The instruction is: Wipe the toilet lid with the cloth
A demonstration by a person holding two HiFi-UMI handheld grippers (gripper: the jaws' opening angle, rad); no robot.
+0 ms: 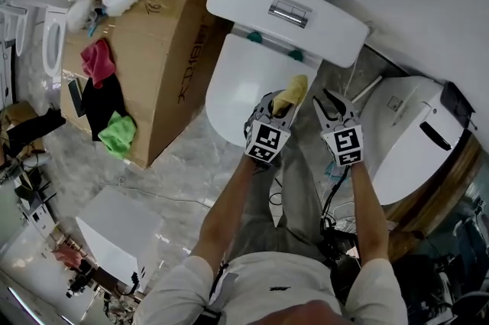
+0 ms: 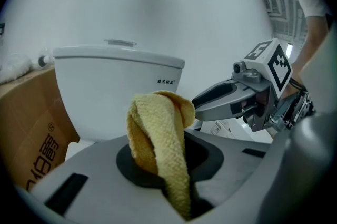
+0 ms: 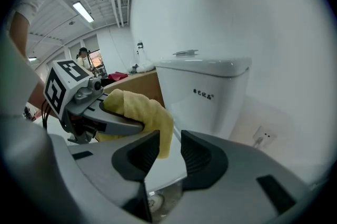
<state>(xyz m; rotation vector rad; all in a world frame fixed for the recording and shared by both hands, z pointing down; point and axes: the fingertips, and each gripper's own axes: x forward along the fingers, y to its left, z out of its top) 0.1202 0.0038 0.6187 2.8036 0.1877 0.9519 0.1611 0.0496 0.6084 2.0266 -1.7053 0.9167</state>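
The white toilet lid (image 1: pixel 235 90) lies closed below the cistern (image 1: pixel 286 14). My left gripper (image 1: pixel 280 108) hovers over the lid's right front part, shut on a yellow cloth (image 1: pixel 293 92). In the left gripper view the cloth (image 2: pixel 160 133) bunches up out of the jaws and hangs down between them. My right gripper (image 1: pixel 335 106) is held just right of the left one, beside the bowl, with nothing in it. In the right gripper view its pads stand a small gap apart (image 3: pixel 169 152), and the left gripper's fingers (image 3: pixel 113 118) with the cloth (image 3: pixel 143 108) show at the left.
A large cardboard box (image 1: pixel 164 48) stands left of the toilet with red (image 1: pixel 98 60), black and green (image 1: pixel 117 132) rags and a white duster on it. A second white toilet (image 1: pixel 416 136) is at the right. A white box (image 1: pixel 118 235) sits lower left.
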